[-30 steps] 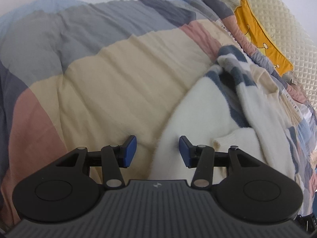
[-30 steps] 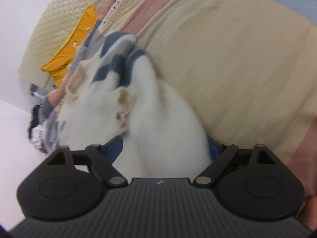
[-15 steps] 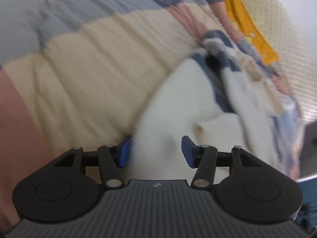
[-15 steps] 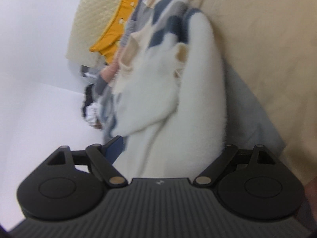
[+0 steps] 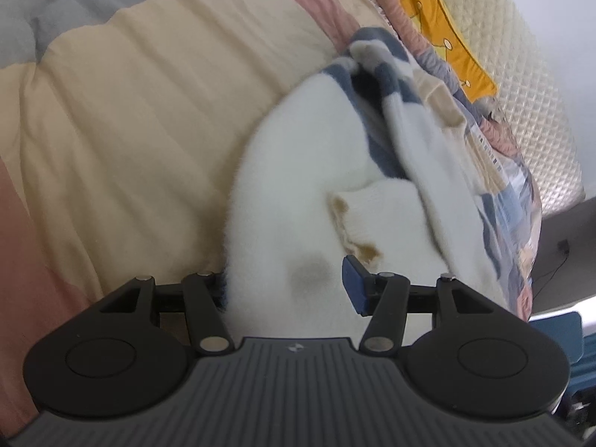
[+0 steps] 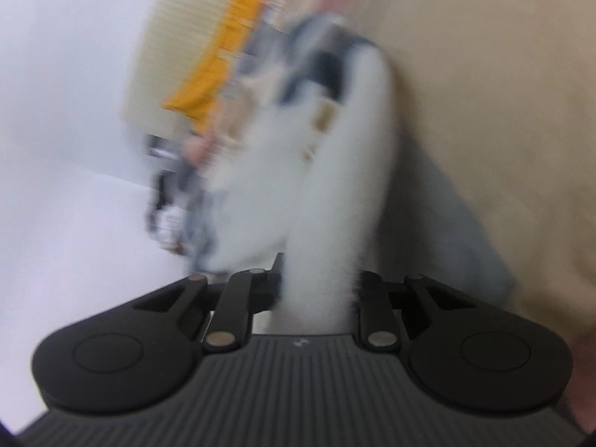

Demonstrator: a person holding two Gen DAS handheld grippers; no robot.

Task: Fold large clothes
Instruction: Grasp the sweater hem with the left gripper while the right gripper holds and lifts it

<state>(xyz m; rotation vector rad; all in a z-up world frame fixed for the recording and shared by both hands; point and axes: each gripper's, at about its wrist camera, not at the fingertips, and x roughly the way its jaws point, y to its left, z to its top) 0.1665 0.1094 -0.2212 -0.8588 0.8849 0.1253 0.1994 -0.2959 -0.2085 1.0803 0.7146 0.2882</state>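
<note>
Left wrist view: sweater [image 5: 298, 186] lies on quilt [image 5: 130, 111], centre to lower right of frame. Quilt fills left and top. Pillow [image 5: 521, 74] at upper right, behind sweater. Left gripper [image 5: 287, 283] at bottom centre, sweater hem between its fingers. Right wrist view, blurred: sweater centre, quilt right, pillow upper left, right gripper [image 6: 316, 290] bottom centre, closing with sweater fold between its fingers.

Soft, even daylight, no harsh shadows; left wrist view is mostly sharp, right wrist view's smeared with motion blur, fisheye-bent edges.
</note>
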